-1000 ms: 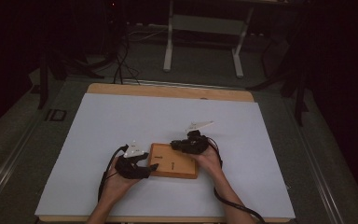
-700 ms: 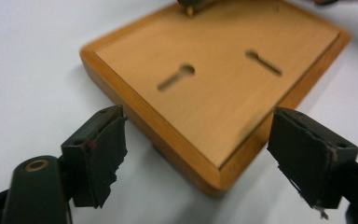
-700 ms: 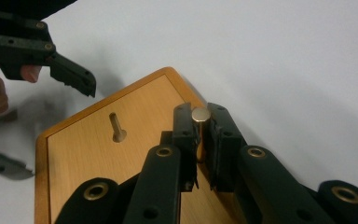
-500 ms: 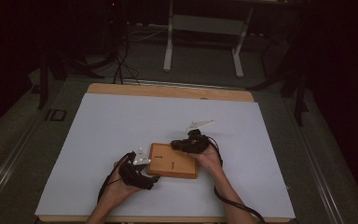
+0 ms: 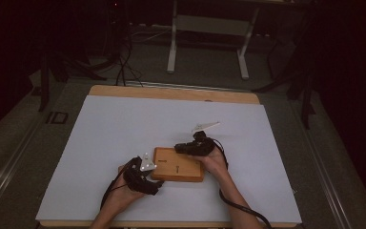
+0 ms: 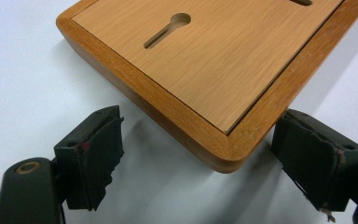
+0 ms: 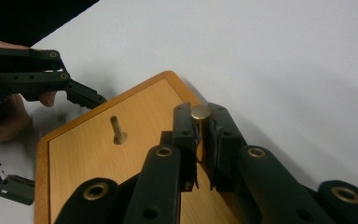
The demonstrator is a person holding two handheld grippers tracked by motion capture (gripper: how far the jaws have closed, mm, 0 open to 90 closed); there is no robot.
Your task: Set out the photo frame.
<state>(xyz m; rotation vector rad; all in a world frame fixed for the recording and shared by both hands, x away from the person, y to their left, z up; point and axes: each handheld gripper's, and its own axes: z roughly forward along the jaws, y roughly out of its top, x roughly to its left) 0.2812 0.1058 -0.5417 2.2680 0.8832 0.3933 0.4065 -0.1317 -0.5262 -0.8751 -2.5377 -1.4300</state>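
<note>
A flat wooden board point(image 5: 178, 164) with a keyhole slot point(image 6: 168, 30) lies on the white table near the person's side. My left gripper point(image 5: 155, 179) is at the board's near-left corner. Its jaws have just been opening and now stand wide, with that corner point(image 6: 233, 154) between them and the pads off the wood. My right gripper point(image 5: 181, 148) is over the board's far edge. In the right gripper view it point(image 7: 199, 125) is shut on a small upright brass-coloured pin point(image 7: 200, 111) above the board point(image 7: 84, 154). One of the left gripper's fingers point(image 7: 81, 95) shows beyond the board.
The white sheet point(image 5: 124, 129) covers the table, with a wooden rim point(image 5: 171, 91) at the far edge. A cable point(image 5: 240, 210) trails from the right gripper over the front edge. A metal stand point(image 5: 207, 28) and floor cables lie beyond the table.
The left gripper's jaws have spread wider around the board's corner, and that hand shifted slightly toward the person. The right gripper has stayed where it was.
</note>
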